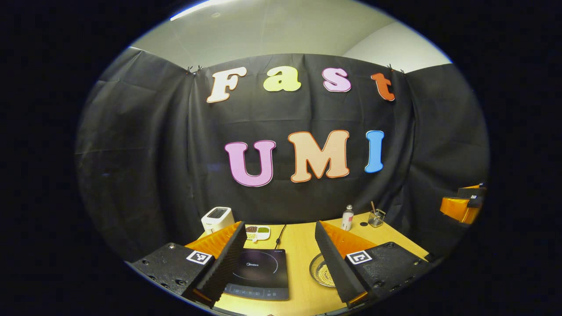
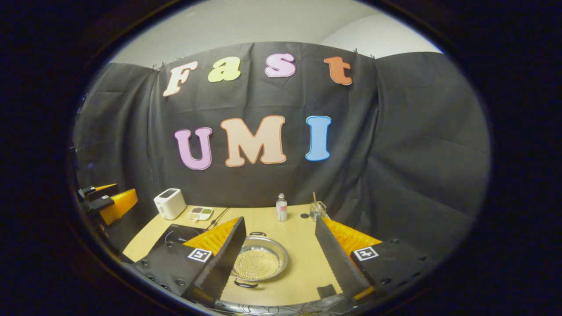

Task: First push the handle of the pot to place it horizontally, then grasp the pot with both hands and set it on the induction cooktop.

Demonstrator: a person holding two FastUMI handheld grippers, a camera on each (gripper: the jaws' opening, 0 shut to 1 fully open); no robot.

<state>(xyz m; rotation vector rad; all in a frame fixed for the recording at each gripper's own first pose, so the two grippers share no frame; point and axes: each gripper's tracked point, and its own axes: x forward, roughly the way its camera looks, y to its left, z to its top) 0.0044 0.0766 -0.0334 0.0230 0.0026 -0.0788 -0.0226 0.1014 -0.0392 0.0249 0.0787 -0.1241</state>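
A shallow metal pot (image 2: pixel 259 263) holding small yellowish grains sits on the wooden table (image 2: pixel 303 259). It has one black handle at its near rim (image 2: pixel 246 284) and one at its far rim (image 2: pixel 258 234). My right gripper (image 2: pixel 279 224) hovers open above the table, and the pot lies low between its fingers, toward the left one. The black induction cooktop (image 1: pixel 259 270) lies flat below my open left gripper (image 1: pixel 279 232). In the left gripper view the pot (image 1: pixel 319 273) is half hidden behind the right finger. Each gripper also appears off to the side of the other's view: the right gripper (image 1: pixel 465 204), the left gripper (image 2: pixel 105 202).
At the back of the table stand a white toaster (image 1: pixel 217 218), a small divided dish (image 1: pixel 257 232), a bottle (image 1: pixel 347 218) and a glass with a stick in it (image 1: pixel 376 217). The cooktop's cable (image 1: pixel 279 235) runs toward the wall.
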